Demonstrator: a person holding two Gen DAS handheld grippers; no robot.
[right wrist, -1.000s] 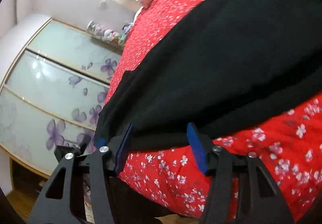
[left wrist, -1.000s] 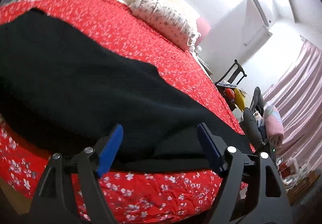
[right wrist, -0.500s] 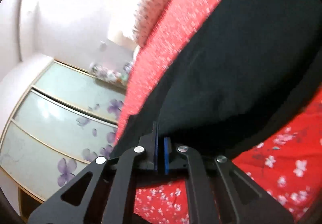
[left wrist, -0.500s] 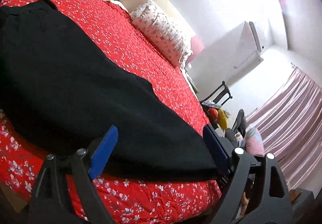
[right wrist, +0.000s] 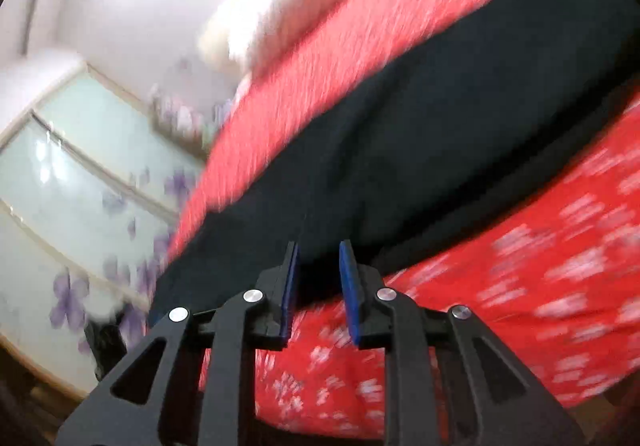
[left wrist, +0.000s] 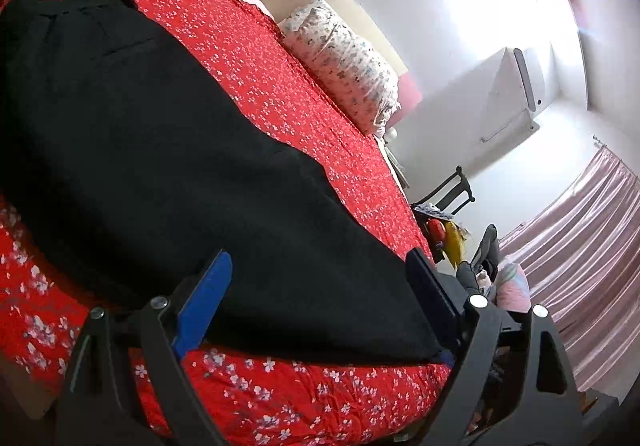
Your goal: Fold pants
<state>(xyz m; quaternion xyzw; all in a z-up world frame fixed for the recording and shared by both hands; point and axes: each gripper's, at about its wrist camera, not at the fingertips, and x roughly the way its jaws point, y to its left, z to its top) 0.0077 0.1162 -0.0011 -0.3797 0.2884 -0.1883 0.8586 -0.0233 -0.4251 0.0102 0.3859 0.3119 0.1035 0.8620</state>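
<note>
Black pants [left wrist: 168, 149] lie spread flat across a red flowered bedspread [left wrist: 280, 77]; a back pocket shows near the waist end at the far left. My left gripper [left wrist: 320, 278] is open wide, its blue pads straddling the near hem end of the pants, just above the cloth. In the right wrist view the same pants [right wrist: 440, 133] run across the bed. My right gripper [right wrist: 318, 266] has its jaws a small gap apart at the near edge of the pants; the view is blurred, and no cloth shows pinched between the pads.
A flowered pillow [left wrist: 344, 57] lies at the head of the bed. A chair with clutter [left wrist: 448, 213] and pink curtains [left wrist: 580, 238] are past the bed's right side. Wardrobe doors with purple flowers [right wrist: 72, 213] stand on the other side.
My right gripper closed half a second ago and now stands slightly parted, swinging fast. My left gripper stayed open and tilted toward the hem end of the pants.
</note>
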